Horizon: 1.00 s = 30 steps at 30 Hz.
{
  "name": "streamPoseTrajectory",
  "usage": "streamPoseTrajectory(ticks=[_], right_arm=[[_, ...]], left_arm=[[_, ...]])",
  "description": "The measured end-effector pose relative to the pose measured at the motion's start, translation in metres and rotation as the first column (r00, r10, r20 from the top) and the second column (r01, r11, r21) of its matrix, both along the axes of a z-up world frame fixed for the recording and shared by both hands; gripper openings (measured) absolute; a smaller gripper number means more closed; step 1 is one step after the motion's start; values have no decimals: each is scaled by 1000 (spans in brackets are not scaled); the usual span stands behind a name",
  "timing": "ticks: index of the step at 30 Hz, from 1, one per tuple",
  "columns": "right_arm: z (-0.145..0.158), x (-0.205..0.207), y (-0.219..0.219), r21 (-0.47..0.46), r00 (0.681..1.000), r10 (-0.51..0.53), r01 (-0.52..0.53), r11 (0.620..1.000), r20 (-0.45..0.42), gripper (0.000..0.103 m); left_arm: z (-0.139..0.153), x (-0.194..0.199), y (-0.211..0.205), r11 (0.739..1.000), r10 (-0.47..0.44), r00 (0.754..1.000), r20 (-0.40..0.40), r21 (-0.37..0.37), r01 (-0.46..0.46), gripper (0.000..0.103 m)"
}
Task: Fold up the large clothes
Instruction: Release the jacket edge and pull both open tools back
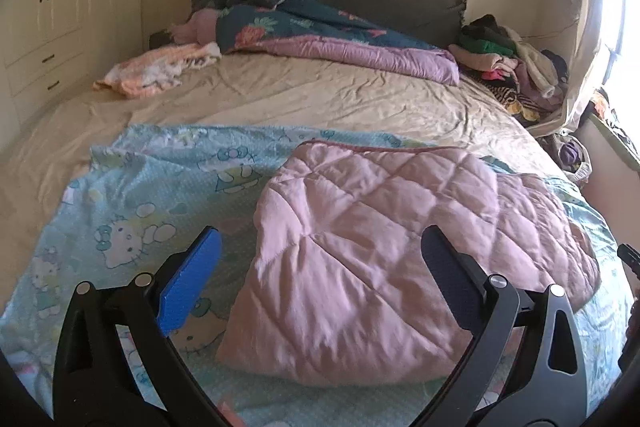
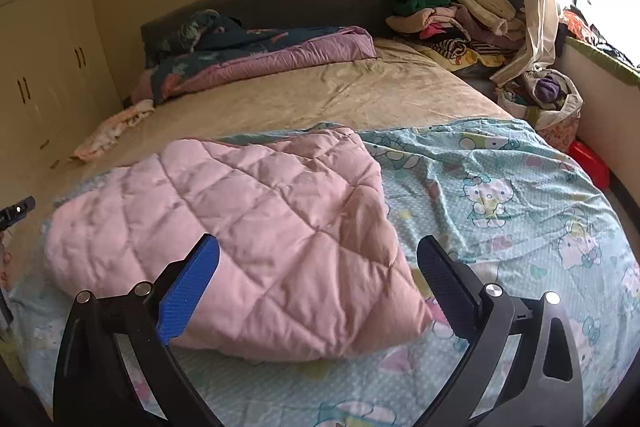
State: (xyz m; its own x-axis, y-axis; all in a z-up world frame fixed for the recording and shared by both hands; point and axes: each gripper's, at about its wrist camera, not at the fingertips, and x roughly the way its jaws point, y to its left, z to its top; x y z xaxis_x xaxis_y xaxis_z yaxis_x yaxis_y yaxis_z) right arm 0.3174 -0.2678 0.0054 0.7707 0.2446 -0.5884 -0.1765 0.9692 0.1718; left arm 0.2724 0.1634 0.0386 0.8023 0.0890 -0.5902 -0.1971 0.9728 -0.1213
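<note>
A pink quilted garment (image 1: 384, 259) lies folded in a bundle on a light blue cartoon-print sheet (image 1: 160, 195) on the bed. It also shows in the right wrist view (image 2: 256, 227), on the same sheet (image 2: 500, 187). My left gripper (image 1: 320, 259) is open and empty, held just above the bundle's near left part. My right gripper (image 2: 320, 267) is open and empty, above the bundle's near right edge. The tip of the other gripper shows at the frame edge in each view.
The beige bed sheet (image 1: 320, 99) stretches behind. A dark floral and purple duvet (image 1: 340, 39) lies by the headboard. A pile of clothes (image 1: 516, 67) sits at the back right. A small peach cloth (image 1: 152, 71) lies back left. Wardrobes (image 1: 52, 11) stand left; a bag (image 2: 556, 107) and window right.
</note>
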Motion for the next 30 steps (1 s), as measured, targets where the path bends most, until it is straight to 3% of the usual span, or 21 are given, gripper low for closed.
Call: streamPoseTrajectory(ticks=[10,17,25,30], right_arm=[[4,-37,0,35,1000,3,-3,999,2,99],[-3,-51,-1,54,1000,-4,5,999,-10,99],[-19,-61,1,70,999,-16,19,997,-52,99],[-30,-65,4,93,996,-20,29,995,-88,99]], left_arm=[[7,-33,-22,1000,-28,999,29,-3,29,93],[-6,-47,-30,999,-34,999,-3,-2,34,93],[-29,-57,-33,998,-42,998,-54,-43,39,93],[-52,-52,-31,991,-54,993,-104,-128,40,93]])
